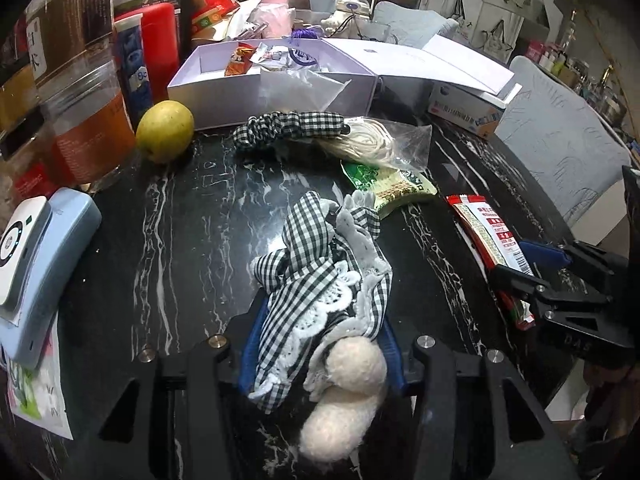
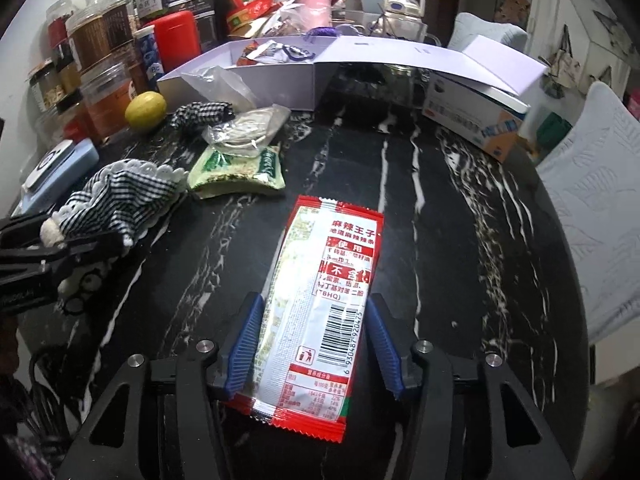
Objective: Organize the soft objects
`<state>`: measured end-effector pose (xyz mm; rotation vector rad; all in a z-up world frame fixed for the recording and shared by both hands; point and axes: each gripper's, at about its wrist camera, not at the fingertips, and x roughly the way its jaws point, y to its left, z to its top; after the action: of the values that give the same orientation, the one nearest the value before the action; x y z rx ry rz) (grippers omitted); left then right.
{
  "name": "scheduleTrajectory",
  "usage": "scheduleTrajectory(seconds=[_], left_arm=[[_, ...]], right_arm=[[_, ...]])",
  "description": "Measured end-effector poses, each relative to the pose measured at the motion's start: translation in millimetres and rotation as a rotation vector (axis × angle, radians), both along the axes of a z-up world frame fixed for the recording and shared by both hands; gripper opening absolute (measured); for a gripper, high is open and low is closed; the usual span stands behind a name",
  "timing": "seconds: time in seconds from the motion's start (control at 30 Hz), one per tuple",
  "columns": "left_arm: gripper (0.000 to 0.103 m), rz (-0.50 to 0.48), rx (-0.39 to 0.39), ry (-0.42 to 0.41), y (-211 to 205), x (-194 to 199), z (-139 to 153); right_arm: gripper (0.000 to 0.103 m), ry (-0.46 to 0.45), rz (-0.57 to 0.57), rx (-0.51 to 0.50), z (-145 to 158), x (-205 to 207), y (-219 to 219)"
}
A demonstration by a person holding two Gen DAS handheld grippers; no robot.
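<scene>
**Checked cloth and red snack packet, each pinched in a tool**

The checked cloth (image 1: 308, 280), with white lace and two fluffy white balls, sits between the blue pads of the left tool (image 1: 318, 340). The pads press on it from both sides. It hangs just over the black marble worktop (image 1: 180, 220).

The right tool (image 2: 310, 344) pinches a red snack packet (image 2: 320, 300) by its long edges, over the same worktop.

A bit further back lies a green snack bag (image 1: 394, 188). Behind it is a clear bag of pale string (image 1: 372, 144), touching a checked scrunchie (image 1: 288, 124). A yellow fruit (image 1: 165, 131) sits to the left. Behind all these stands an open white box (image 1: 224, 92) with small things inside. Jars stand at the far left.
</scene>
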<state>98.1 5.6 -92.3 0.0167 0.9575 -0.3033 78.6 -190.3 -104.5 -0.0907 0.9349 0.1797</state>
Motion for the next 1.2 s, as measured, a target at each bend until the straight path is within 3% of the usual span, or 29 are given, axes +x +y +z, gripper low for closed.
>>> scheduleTrajectory(seconds=[0.03, 0.2, 0.3, 0.37, 0.43, 0.5, 0.57, 0.63, 0.7, 0.9, 1.2], left_arm=[[0.05, 0.006, 0.0, 0.011, -1, 2, -2], [0.055, 0.034, -0.021, 0.026, -4, 8, -8], [0.059, 0.036, 0.008, 0.007, -9, 9, -11], [0.064, 0.032, 0.043, 0.002, -15, 11, -12], [0.071, 0.024, 0.068, -0.003, -21, 13, -14], [0.073, 0.02, 0.094, -0.017, -25, 14, -15], [0.073, 0.02, 0.085, -0.039, -24, 13, -16], [0.071, 0.037, 0.059, -0.052, -19, 14, -16], [0.051, 0.054, 0.073, -0.061, -17, 13, -15], [0.046, 0.073, -0.057, -0.021, -4, 13, -11], [0.046, 0.044, -0.063, -0.059, -10, 2, 3]], right_arm=[[0.059, 0.001, -0.006, 0.004, -1, 0, -1], [0.085, 0.005, -0.031, -0.022, -4, 7, 6], [0.087, -0.006, -0.039, -0.017, -6, 7, 9], [0.085, -0.015, -0.033, -0.019, -6, 6, 12], [0.078, -0.024, -0.037, -0.019, -5, 6, 13], [0.057, -0.04, -0.047, -0.017, -3, 6, 12], [0.051, -0.052, -0.058, -0.012, -3, 7, 10], [0.05, -0.06, -0.051, -0.014, -3, 7, 10], [0.049, -0.061, -0.049, -0.014, -2, 7, 10], [0.045, -0.067, -0.049, -0.006, -1, 6, 10], [0.044, -0.063, -0.045, 0.061, 4, -2, 4]])
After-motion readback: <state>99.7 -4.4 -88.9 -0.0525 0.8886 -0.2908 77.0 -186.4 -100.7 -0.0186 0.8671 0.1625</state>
